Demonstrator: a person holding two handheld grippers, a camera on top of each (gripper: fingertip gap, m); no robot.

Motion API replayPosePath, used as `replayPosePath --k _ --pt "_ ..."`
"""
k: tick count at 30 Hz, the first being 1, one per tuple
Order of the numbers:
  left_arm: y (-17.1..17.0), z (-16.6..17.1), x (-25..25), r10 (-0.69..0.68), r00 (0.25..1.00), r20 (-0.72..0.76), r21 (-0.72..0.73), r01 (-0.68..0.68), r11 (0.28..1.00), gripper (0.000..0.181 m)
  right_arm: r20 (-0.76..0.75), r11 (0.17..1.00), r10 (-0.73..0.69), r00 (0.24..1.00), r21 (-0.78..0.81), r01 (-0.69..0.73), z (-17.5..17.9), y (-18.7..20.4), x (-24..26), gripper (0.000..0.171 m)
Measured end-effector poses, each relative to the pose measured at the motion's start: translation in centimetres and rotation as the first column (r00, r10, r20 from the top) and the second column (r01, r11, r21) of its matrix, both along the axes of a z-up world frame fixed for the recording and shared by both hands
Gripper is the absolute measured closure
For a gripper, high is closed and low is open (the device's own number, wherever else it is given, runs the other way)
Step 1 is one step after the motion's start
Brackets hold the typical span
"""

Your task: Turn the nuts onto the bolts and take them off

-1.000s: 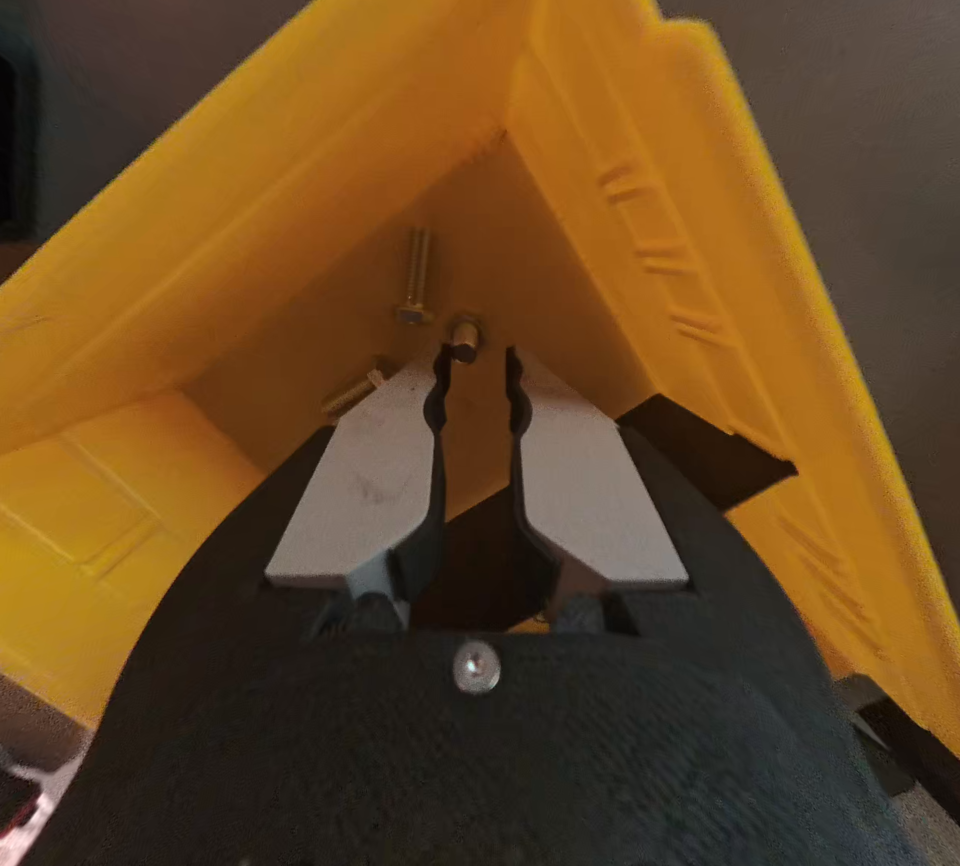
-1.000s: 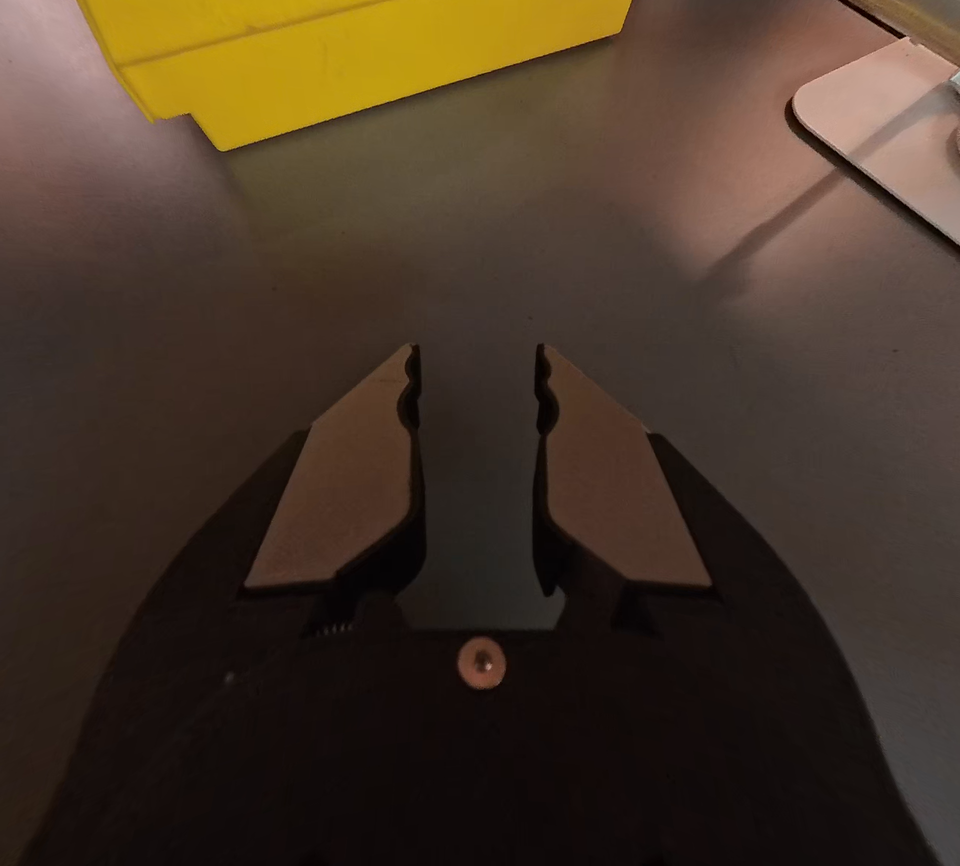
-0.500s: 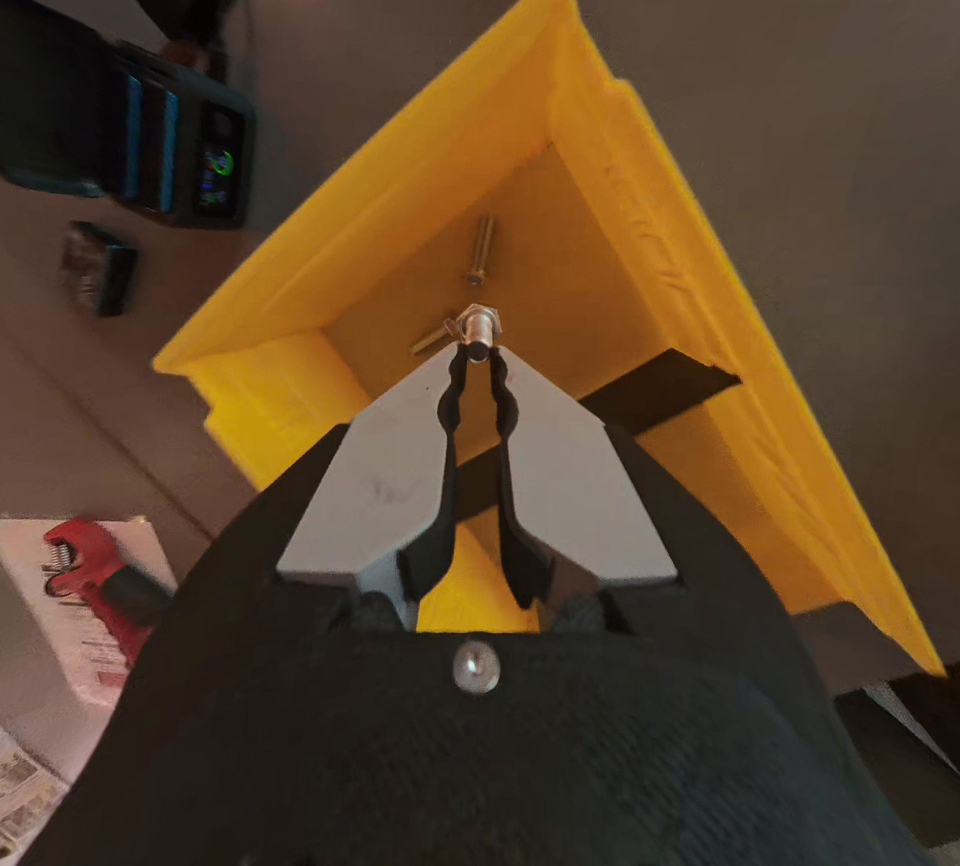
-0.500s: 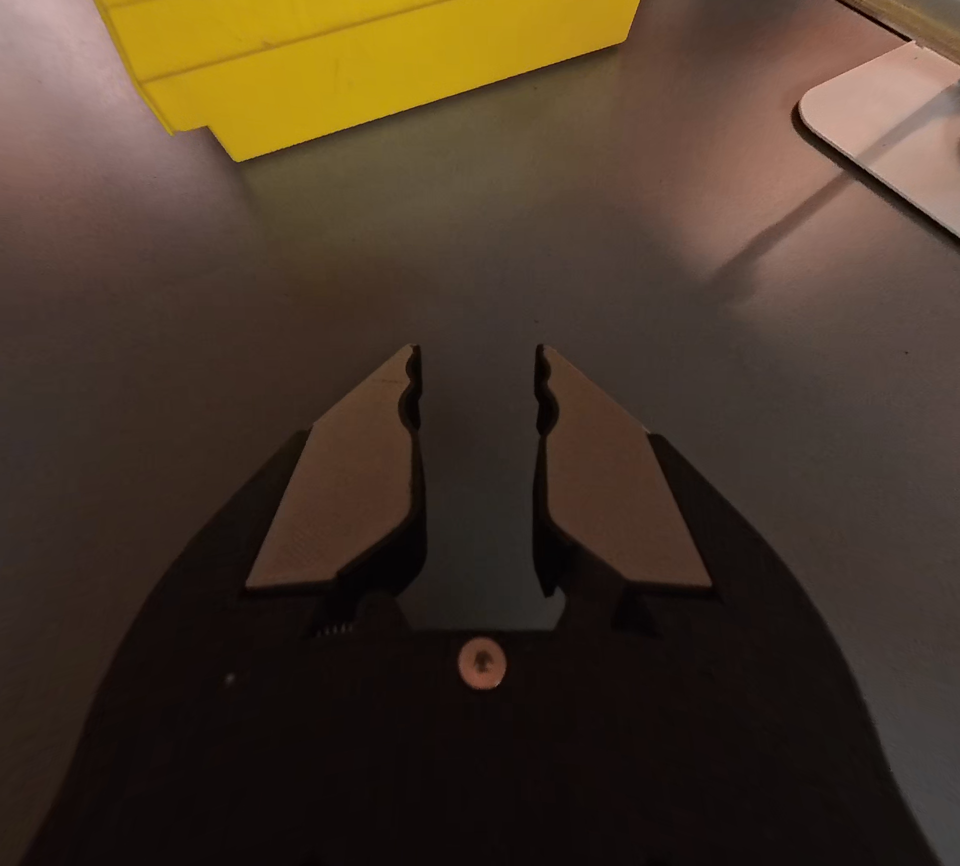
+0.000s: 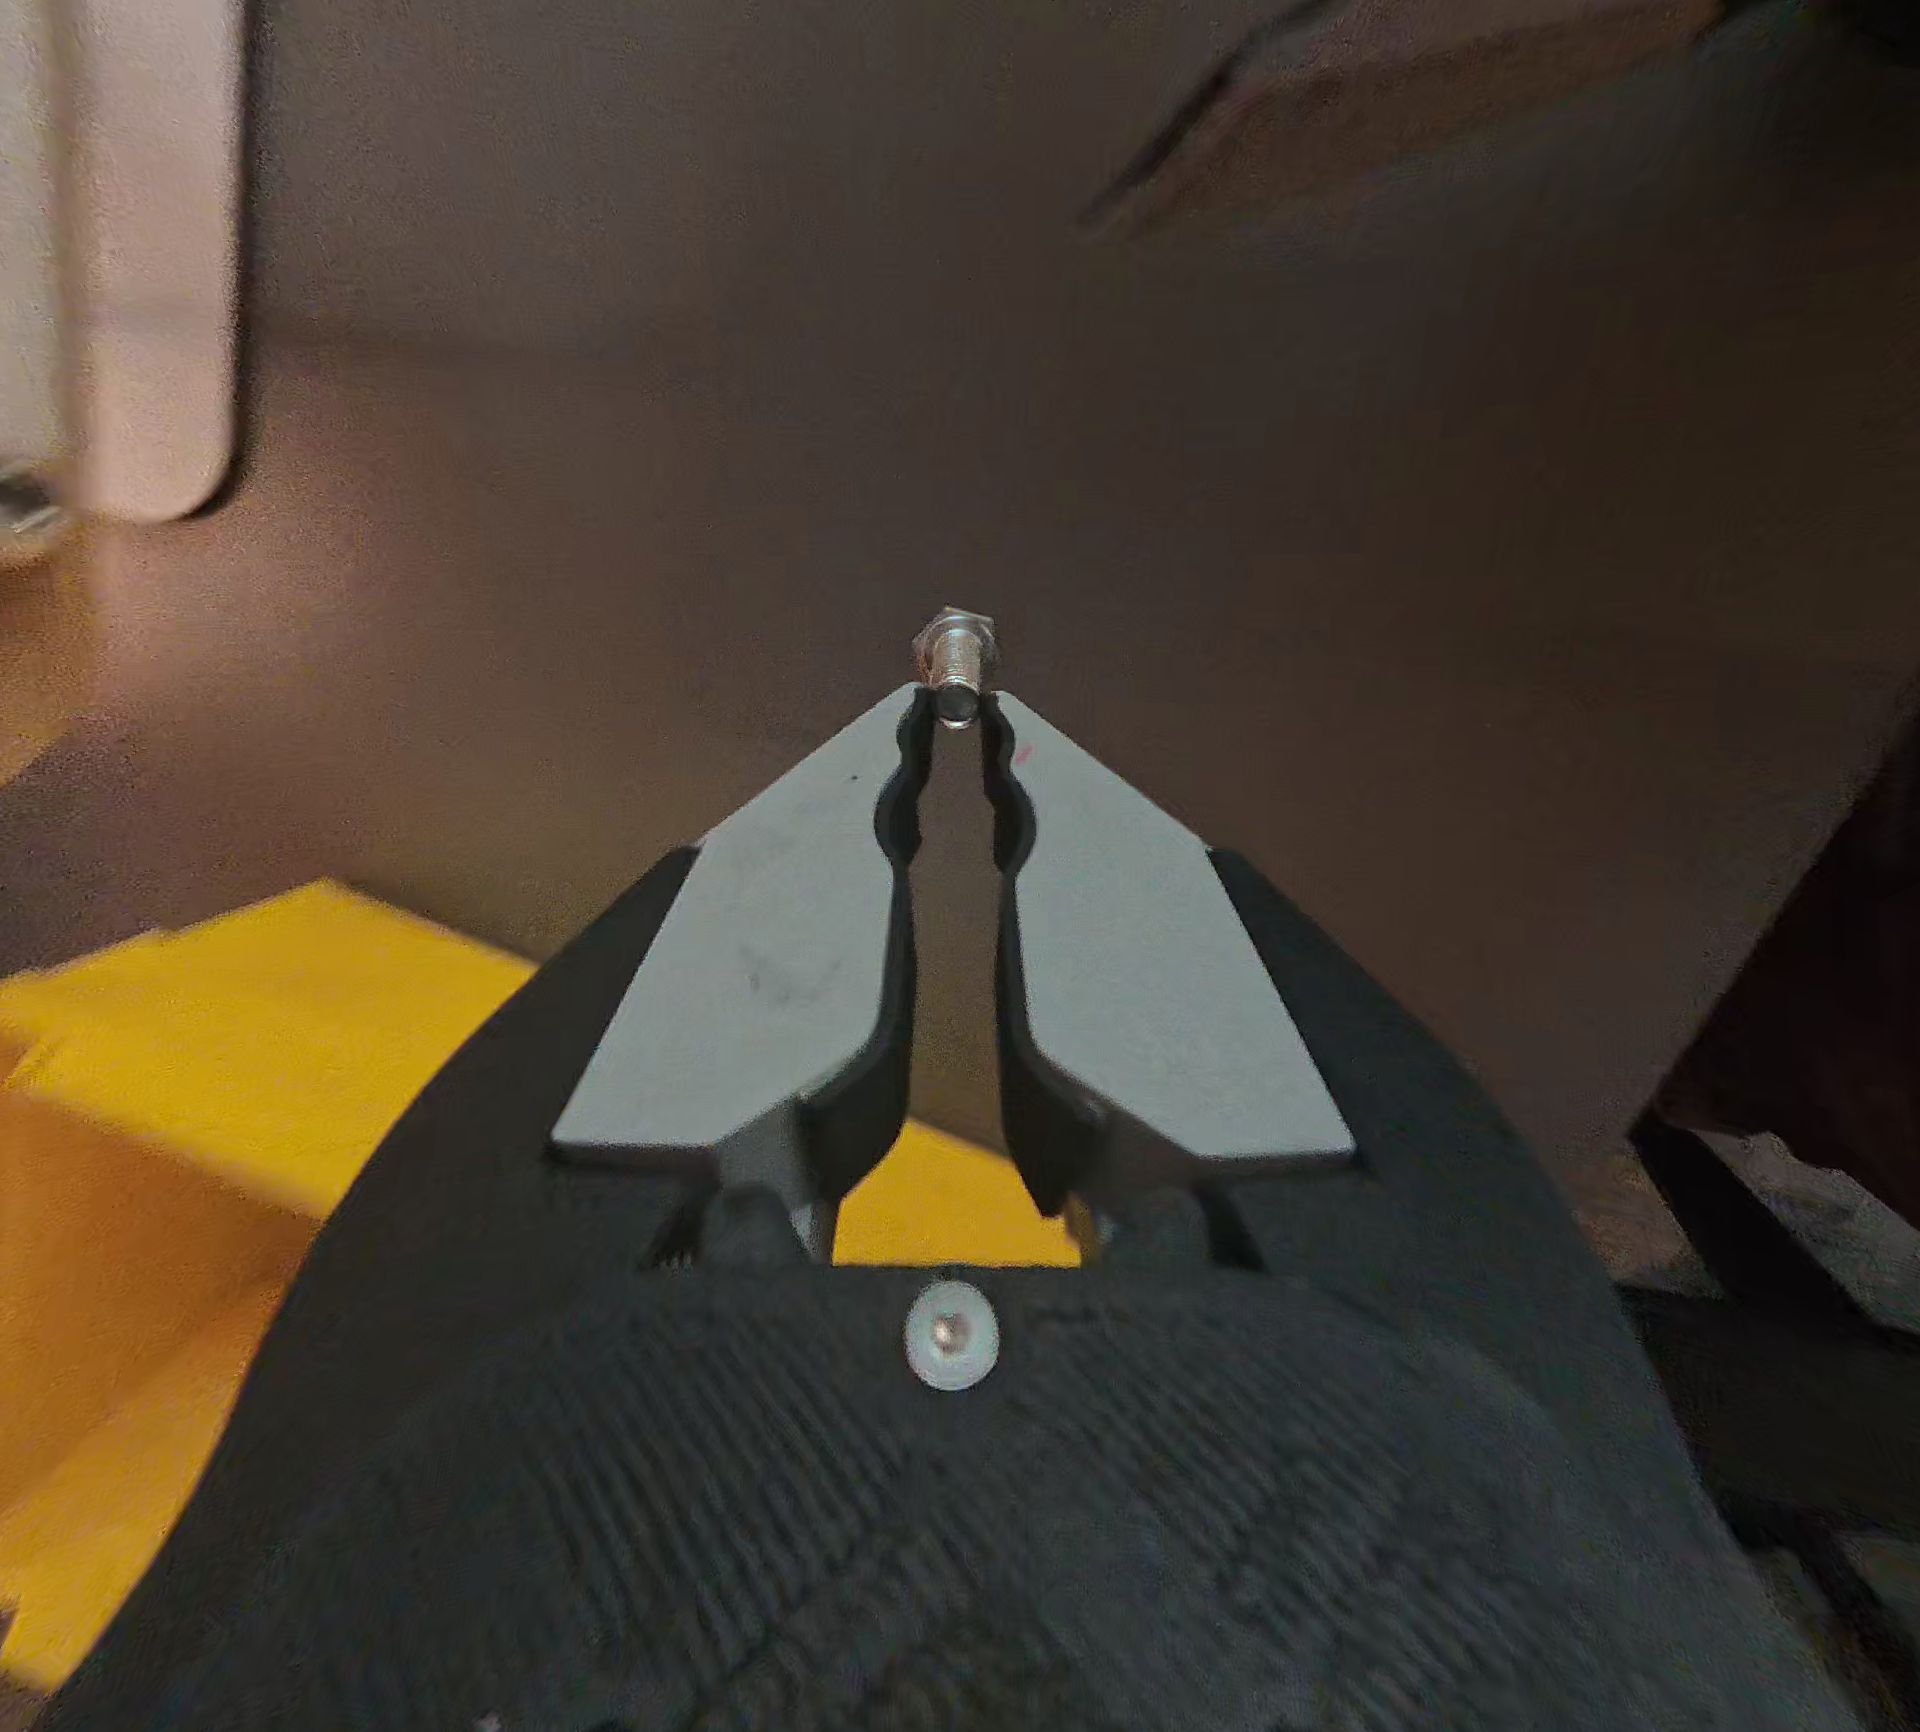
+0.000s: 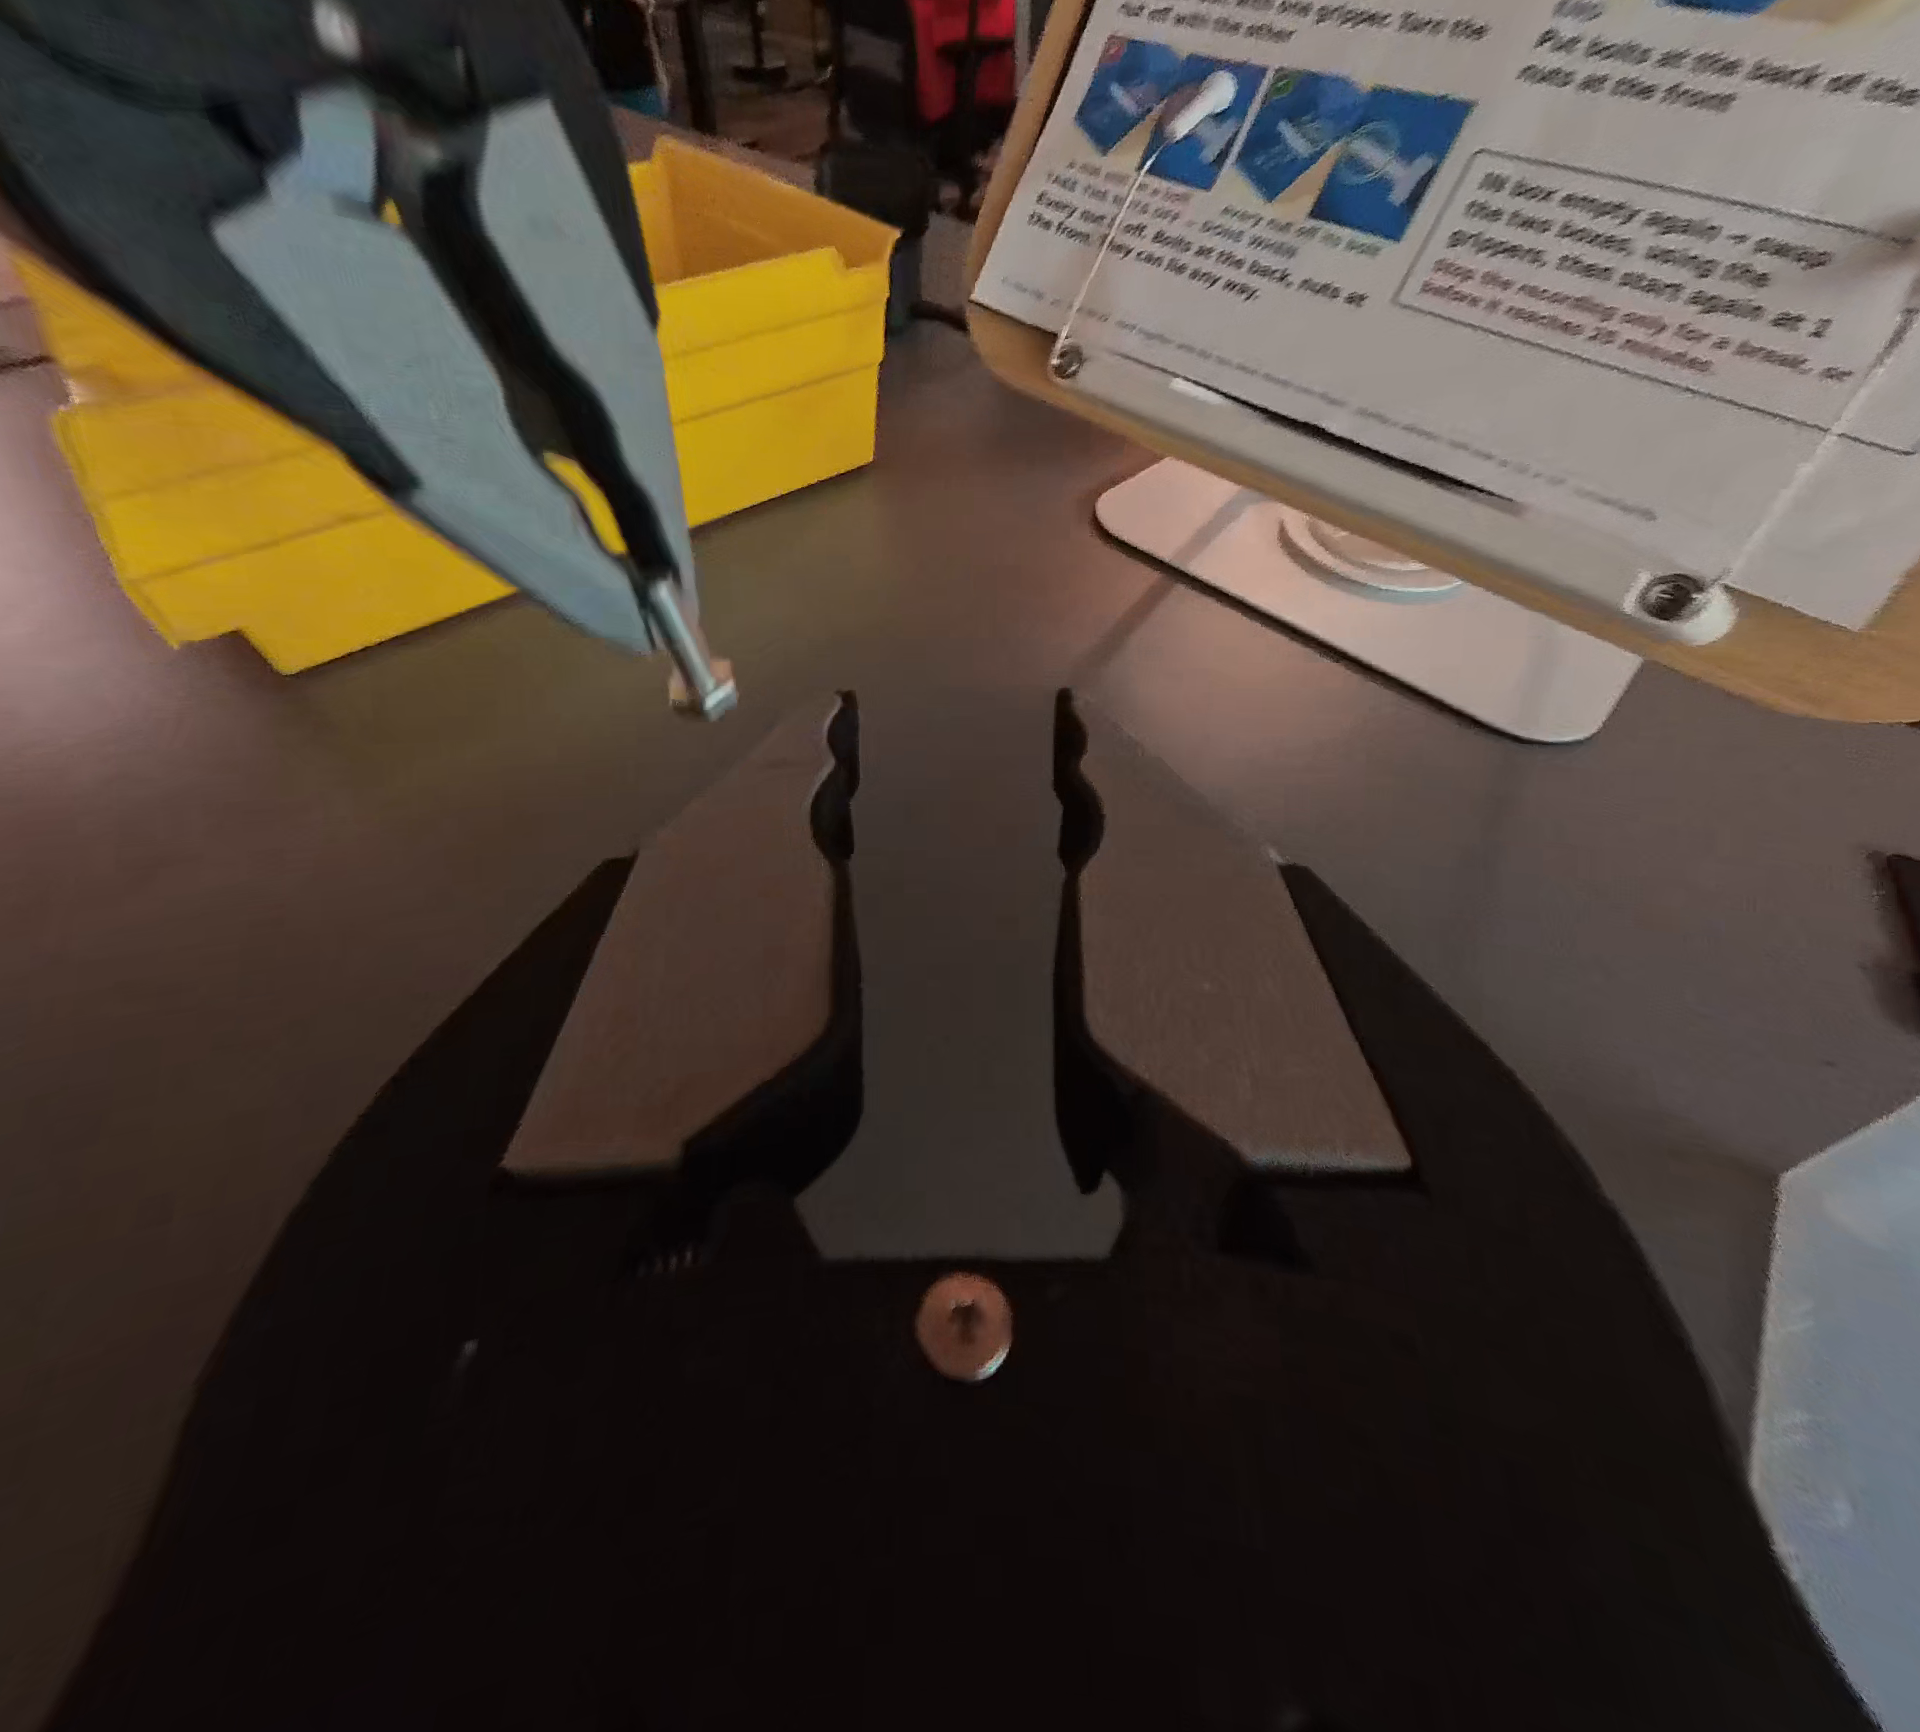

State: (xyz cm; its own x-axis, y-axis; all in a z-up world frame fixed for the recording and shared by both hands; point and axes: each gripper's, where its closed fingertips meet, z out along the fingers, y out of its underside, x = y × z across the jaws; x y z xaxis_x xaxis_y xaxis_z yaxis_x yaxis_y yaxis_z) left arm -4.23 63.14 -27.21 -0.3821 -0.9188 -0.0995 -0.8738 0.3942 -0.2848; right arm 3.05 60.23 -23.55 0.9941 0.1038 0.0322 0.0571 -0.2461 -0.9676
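Under my two tools I see the dark table, with the yellow bin at its far left and a board of printed instructions on a pale stand at the right. My left gripper is off the table with its fingers clamped on the threaded end of a bolt, whose hex head points away from me. My right gripper has its fingers apart and empty, their tips just beside that bolt's head.
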Motion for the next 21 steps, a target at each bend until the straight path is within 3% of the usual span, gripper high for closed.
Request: replayPosePath --k 1,6,12,15,21 --pt "-1.0 -1.5 0.3 -0.02 0.999 -0.028 -0.009 0.02 1.0 0.174 0.005 1.0 -0.03 1.0 0.007 0.03 0.1 -0.1 0.7 0.137" --pt "-2.7 -5.1 1.4 -0.064 0.995 -0.071 0.019 0.065 0.998 0.174 -0.007 0.997 -0.081 0.997 -0.006 0.081 -0.3 -0.2 2.4 0.138" --pt "-3.4 -5.2 1.4 -0.045 0.998 -0.038 -0.06 0.042 0.997 0.169 -0.007 0.998 -0.067 0.998 -0.019 0.067 -0.5 -0.2 2.2 0.137" --pt "-3.3 -3.1 0.4 -0.013 1.0 0.001 -0.112 0.013 0.994 0.166 -0.015 0.998 -0.062 0.998 -0.024 0.061 -0.6 -0.1 2.1 0.137" --pt "0.8 5.2 -6.8 0.143 0.972 0.185 -0.076 -0.131 0.988 0.156 -0.038 0.999 -0.032 0.999 -0.001 0.032 0.0 -0.3 1.5 0.136"
